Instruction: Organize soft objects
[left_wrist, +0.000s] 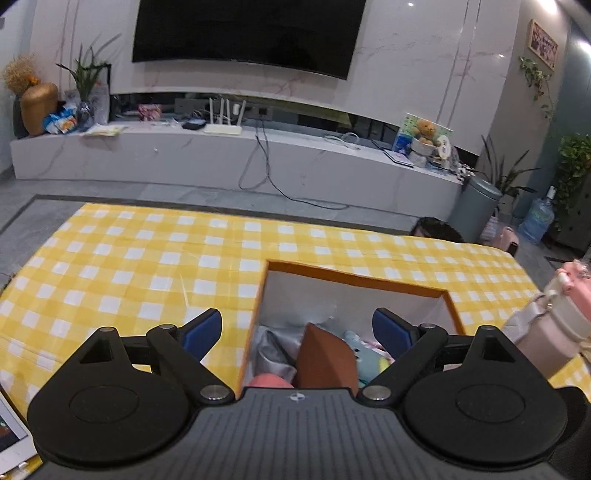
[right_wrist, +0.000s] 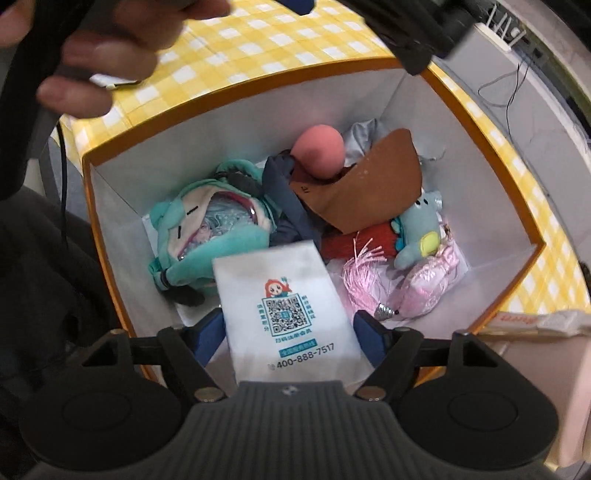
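The right gripper (right_wrist: 288, 328) points down into the box (right_wrist: 491, 129), its jaws spread with a white packet (right_wrist: 286, 310) between them; the blue pads (right_wrist: 210, 332) stand just off its edges, and whether they still touch it I cannot tell. The packet is flat and soft-looking, printed with a QR code, a small cartoon figure and a phone number.

Below it the box holds a heap of soft things: a teal plush bag (right_wrist: 207, 229) at the left, dark blue cloth (right_wrist: 288, 199) in the middle, a pink ball (right_wrist: 319, 151) on a brown leather piece (right_wrist: 373, 188), a small teal elephant (right_wrist: 421, 229), pink tassels (right_wrist: 364, 273) and a red piece (right_wrist: 354, 242).

The left gripper (left_wrist: 297, 328) hangs over the near edge of the same box (left_wrist: 452, 306), jaws spread wide with nothing between them. A hand (right_wrist: 99, 55) grips its handle.

The box has orange rims and white inner walls, and stands on a counter (left_wrist: 147, 258) covered in yellow-and-white check cloth. Beyond it runs a grey floor, a long white TV bench (left_wrist: 258, 158) with a router (left_wrist: 223, 127) and cables, a big dark TV (left_wrist: 247, 33) on a marble wall, plants at both sides, a grey bin (left_wrist: 474, 206) and a water bottle (left_wrist: 537, 219).
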